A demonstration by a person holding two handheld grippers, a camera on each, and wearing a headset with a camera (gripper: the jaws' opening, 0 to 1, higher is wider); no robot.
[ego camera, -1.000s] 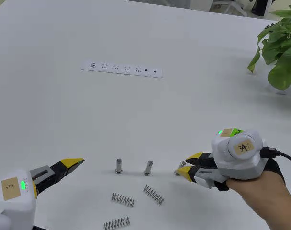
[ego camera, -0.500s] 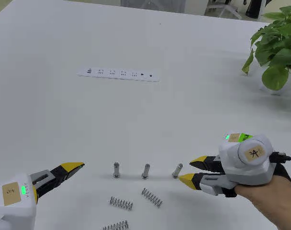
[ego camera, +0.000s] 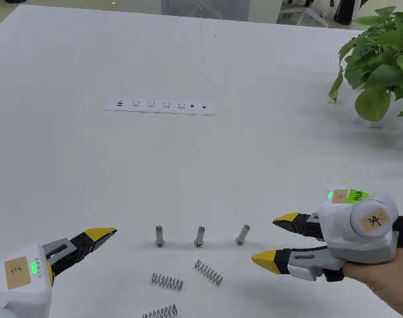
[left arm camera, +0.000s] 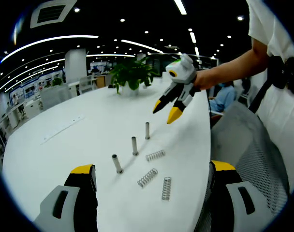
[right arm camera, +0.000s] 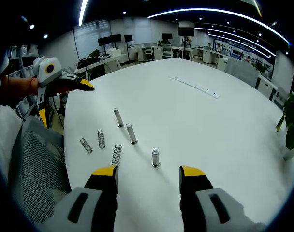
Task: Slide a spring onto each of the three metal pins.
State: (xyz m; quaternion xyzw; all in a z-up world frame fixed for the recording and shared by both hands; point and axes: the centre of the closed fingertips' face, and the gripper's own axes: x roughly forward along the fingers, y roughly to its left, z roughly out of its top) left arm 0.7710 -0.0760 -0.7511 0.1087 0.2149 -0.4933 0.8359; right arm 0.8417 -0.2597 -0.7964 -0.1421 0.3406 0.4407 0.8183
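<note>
Three pins (ego camera: pixel 199 236) are stood upright in a row, with springs (ego camera: pixel 208 272) laid loose alongside for picking. Left gripper (left arm camera: pixel 152 167) and right gripper (ego camera: pixel 264 238) are held released, empty, either side.

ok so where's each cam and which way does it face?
Head view: headset, forward-down over the table; left gripper, right gripper and a hand show.
Left gripper view: on left gripper, along its open jaws, toward right gripper and the person's arm.
Right gripper view: on right gripper, along its open jaws, toward left gripper.
All share the pins and springs.
</note>
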